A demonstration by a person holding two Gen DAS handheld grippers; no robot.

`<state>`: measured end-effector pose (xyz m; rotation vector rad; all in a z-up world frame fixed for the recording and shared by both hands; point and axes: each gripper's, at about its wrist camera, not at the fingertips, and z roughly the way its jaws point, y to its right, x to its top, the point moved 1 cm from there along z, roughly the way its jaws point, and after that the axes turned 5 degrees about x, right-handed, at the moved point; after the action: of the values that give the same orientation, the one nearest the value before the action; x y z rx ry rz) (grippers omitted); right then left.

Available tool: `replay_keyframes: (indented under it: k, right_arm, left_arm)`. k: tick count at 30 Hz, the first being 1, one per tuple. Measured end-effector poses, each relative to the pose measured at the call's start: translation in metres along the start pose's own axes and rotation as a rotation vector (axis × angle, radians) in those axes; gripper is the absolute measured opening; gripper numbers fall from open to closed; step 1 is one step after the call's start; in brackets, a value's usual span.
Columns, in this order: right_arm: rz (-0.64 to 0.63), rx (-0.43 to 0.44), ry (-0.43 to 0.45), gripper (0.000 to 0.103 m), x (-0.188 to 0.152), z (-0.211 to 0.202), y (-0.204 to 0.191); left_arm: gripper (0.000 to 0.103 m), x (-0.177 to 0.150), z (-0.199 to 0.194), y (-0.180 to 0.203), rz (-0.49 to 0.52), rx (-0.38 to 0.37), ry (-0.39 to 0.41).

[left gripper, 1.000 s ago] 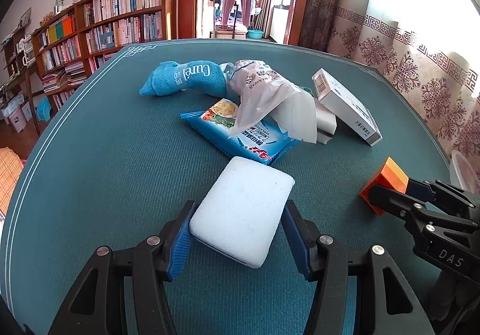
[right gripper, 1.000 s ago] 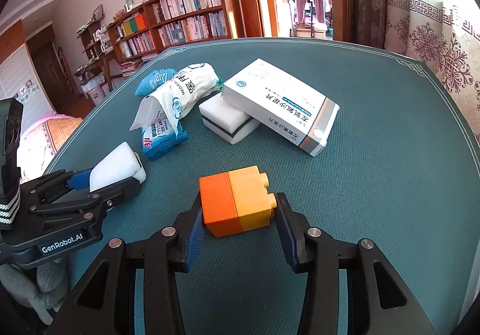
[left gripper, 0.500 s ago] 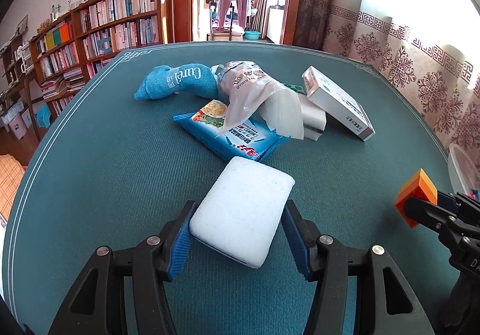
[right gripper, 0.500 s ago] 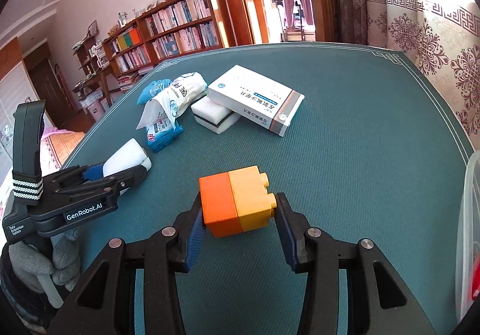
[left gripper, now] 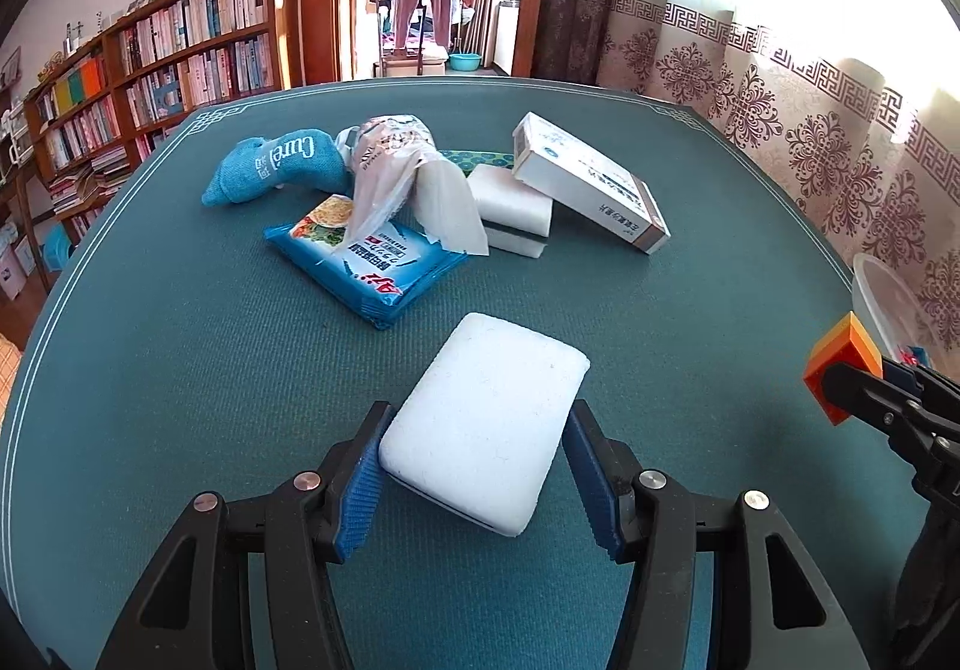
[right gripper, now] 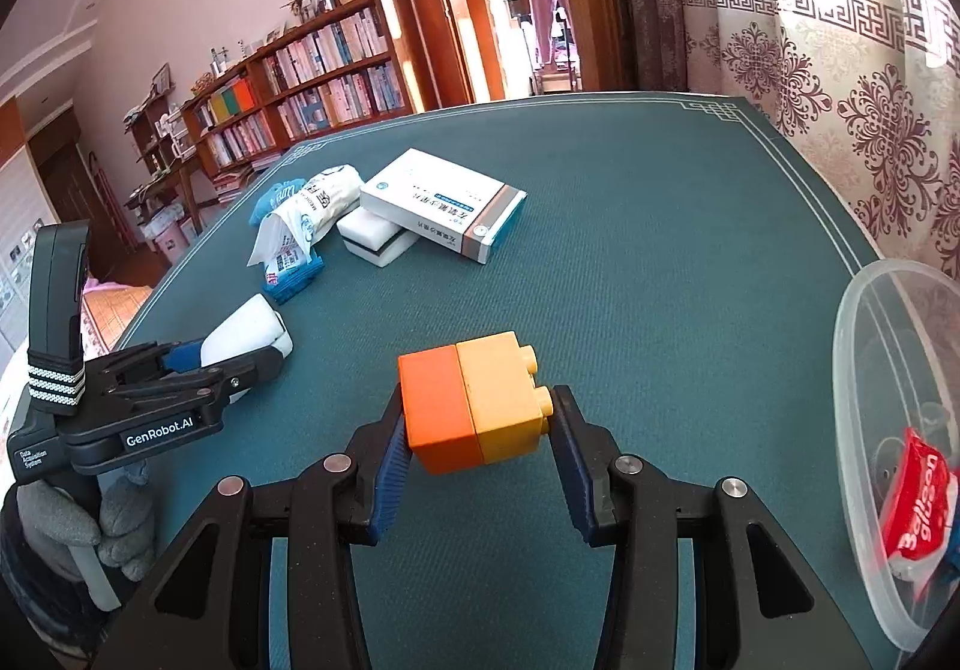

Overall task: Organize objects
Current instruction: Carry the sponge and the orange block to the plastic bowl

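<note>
My left gripper (left gripper: pixel 480 472) is shut on a white sponge (left gripper: pixel 486 418) and holds it above the teal table (left gripper: pixel 180 370). The sponge also shows in the right wrist view (right gripper: pixel 246 334). My right gripper (right gripper: pixel 477 442) is shut on an orange and yellow toy brick (right gripper: pixel 474 400), held above the table. The brick shows at the right edge of the left wrist view (left gripper: pixel 840 364). A clear plastic tub (right gripper: pixel 870 370) with a red packet (right gripper: pixel 918 496) inside is to the right of my right gripper.
A pile lies mid-table: a white medicine box (left gripper: pixel 591 190), a second white sponge (left gripper: pixel 516 208), a blue snack packet (left gripper: pixel 366 262), a clear plastic bag (left gripper: pixel 396 160) and a blue cloth pouch (left gripper: pixel 270 166). Bookshelves (left gripper: pixel 150 70) stand beyond the table's left edge.
Both grippers have lifted and pulled back from the pile with their loads. My right gripper has swung right, and the plastic tub has come into its view.
</note>
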<state>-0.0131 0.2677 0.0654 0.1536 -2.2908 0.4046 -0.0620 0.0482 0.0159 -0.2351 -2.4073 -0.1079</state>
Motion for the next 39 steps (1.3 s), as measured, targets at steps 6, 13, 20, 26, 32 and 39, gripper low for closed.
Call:
replay_keyframes:
  k: [6, 13, 20, 26, 32, 39]
  right_arm:
    - [0.033, -0.064, 0.051, 0.045, 0.001, -0.027, 0.026]
    - [0.107, -0.177, 0.111, 0.045, 0.006, -0.057, 0.077]
    - [0.181, -0.287, 0.136, 0.045, 0.007, -0.075, 0.127]
    - [0.208, -0.351, 0.133, 0.045, 0.001, -0.083, 0.156]
    - [0.238, -0.426, 0.142, 0.046, -0.004, -0.088, 0.177]
    - [0.259, -0.517, 0.149, 0.053, -0.009, -0.091, 0.189]
  left_arm:
    - [0.060, 0.002, -0.003, 0.024, 0.036, -0.026, 0.003]
    - [0.060, 0.006, -0.006, 0.059, 0.093, -0.056, 0.006]
    - [0.060, 0.010, -0.007, 0.095, 0.155, -0.091, 0.007]
    - [0.060, 0.015, -0.010, 0.120, 0.196, -0.109, 0.018]
    - [0.060, 0.018, -0.013, 0.146, 0.234, -0.134, 0.025]
    - [0.060, 0.025, -0.016, 0.180, 0.283, -0.182, 0.042]
